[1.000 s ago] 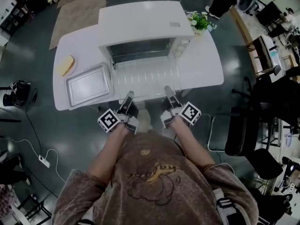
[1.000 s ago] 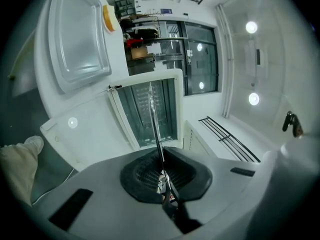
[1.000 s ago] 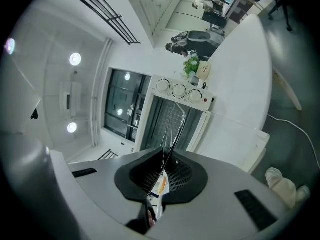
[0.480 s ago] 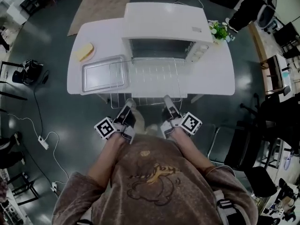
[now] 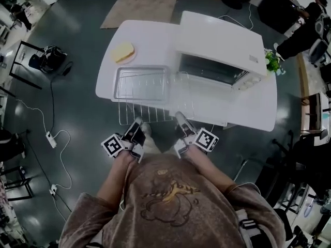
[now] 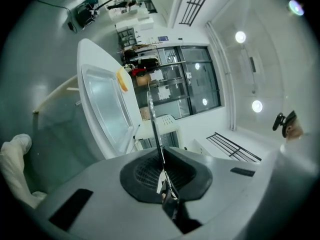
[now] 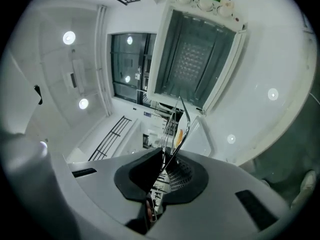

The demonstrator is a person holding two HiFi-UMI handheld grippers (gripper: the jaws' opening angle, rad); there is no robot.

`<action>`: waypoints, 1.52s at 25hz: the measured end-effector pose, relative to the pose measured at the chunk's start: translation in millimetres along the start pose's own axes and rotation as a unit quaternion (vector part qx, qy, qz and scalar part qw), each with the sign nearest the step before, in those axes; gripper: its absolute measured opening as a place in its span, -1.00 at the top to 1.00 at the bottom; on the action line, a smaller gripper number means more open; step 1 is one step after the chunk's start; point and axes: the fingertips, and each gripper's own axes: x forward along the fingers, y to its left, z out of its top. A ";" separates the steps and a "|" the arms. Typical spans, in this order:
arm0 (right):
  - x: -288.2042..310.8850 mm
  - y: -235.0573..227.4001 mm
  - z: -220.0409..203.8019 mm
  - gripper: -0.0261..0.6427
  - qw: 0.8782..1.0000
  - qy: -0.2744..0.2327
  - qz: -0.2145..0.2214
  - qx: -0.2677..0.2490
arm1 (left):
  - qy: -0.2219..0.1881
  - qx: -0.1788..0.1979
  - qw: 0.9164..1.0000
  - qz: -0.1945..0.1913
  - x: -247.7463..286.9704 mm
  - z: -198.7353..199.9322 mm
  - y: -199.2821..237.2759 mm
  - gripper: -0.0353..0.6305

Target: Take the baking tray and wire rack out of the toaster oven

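The right tool clamps the wire rack before the open toaster oven.

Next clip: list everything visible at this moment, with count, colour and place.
table: 1, white, centre
toaster oven: 1, white, table's right part, door open
baking tray: 1, silver, on table left of oven
wire rack: 1, metal, partly over tray, past table's near edge
yellow slice: 1, table's far left corner
plant: 1, green, right of oven
cardboard: 1, brown, floor beyond table
left gripper: shut on rack's near edge
right gripper: same
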 end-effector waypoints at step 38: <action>120.9 -72.9 -75.9 0.91 0.990 -0.002 -0.112 0.091 | 0.053 -0.090 0.992 0.077 -1.1 98.7 138.4 0.59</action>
